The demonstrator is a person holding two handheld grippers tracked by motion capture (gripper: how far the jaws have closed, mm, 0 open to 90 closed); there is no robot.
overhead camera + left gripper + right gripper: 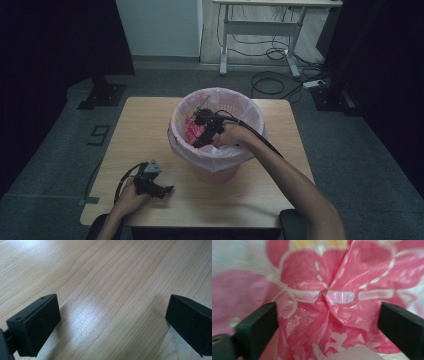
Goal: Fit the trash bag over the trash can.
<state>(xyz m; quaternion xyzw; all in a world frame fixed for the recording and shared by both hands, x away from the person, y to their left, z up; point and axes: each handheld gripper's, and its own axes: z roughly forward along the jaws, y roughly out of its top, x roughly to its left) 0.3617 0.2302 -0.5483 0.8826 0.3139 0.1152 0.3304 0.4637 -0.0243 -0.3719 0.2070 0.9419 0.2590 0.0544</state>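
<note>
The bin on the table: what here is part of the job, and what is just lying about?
In use:
- pink bin with its clear liner
- pink printed bag inside it
- right gripper, open, reaching in

Lying about:
- left gripper, open, resting on the table
- desk and floor cables behind

1. Your bin (220,167) stands mid-table (145,125), slightly toward the far edge.
2. Your right gripper (202,142) is down inside it, jaws spread either side of the crumpled bag (324,315) lying in there.
3. Your left gripper (167,190) rests on the tabletop near the front-left corner, well apart from the bin, jaws parted over bare wood.
</note>
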